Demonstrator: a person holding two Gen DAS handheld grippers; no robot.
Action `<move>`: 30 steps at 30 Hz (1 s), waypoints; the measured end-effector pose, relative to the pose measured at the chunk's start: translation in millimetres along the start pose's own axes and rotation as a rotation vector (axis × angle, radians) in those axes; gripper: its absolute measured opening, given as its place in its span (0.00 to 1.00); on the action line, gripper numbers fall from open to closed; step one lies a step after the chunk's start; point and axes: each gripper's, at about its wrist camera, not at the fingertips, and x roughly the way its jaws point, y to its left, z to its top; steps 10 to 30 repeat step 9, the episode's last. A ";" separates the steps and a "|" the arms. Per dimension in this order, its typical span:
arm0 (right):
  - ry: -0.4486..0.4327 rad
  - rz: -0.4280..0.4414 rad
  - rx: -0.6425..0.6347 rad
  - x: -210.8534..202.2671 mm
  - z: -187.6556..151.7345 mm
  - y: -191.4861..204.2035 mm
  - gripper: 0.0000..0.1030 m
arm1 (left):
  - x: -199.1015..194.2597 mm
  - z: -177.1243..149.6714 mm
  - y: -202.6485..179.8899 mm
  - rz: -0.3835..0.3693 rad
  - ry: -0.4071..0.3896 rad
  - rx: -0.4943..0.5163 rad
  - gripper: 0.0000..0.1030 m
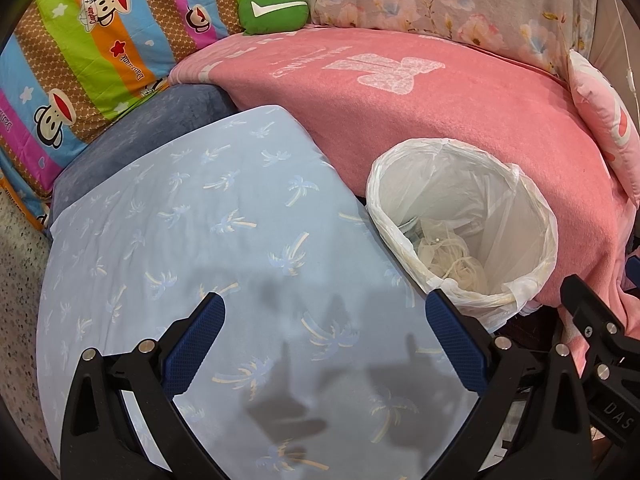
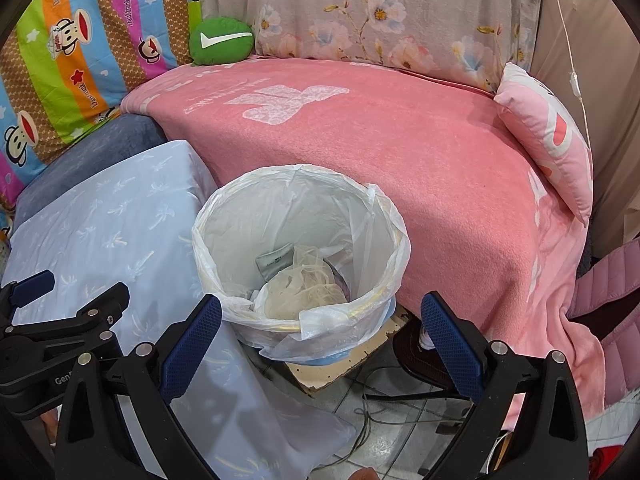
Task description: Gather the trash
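Pink fleece blanket point(image 2: 400, 168) covers the bed; round white plastic-lined waste bin point(image 2: 224, 216) stands at its front edge, holding crumpled translucent wrapping point(image 2: 300, 288). Left gripper point(image 1: 324, 320) and right gripper point(image 2: 320, 316) both spread wide, empty.
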 end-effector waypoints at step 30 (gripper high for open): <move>0.008 -0.007 0.012 -0.3 -1.1 -1.9 0.94 | -1.3 2.4 0.5 -0.009 -0.003 0.005 0.93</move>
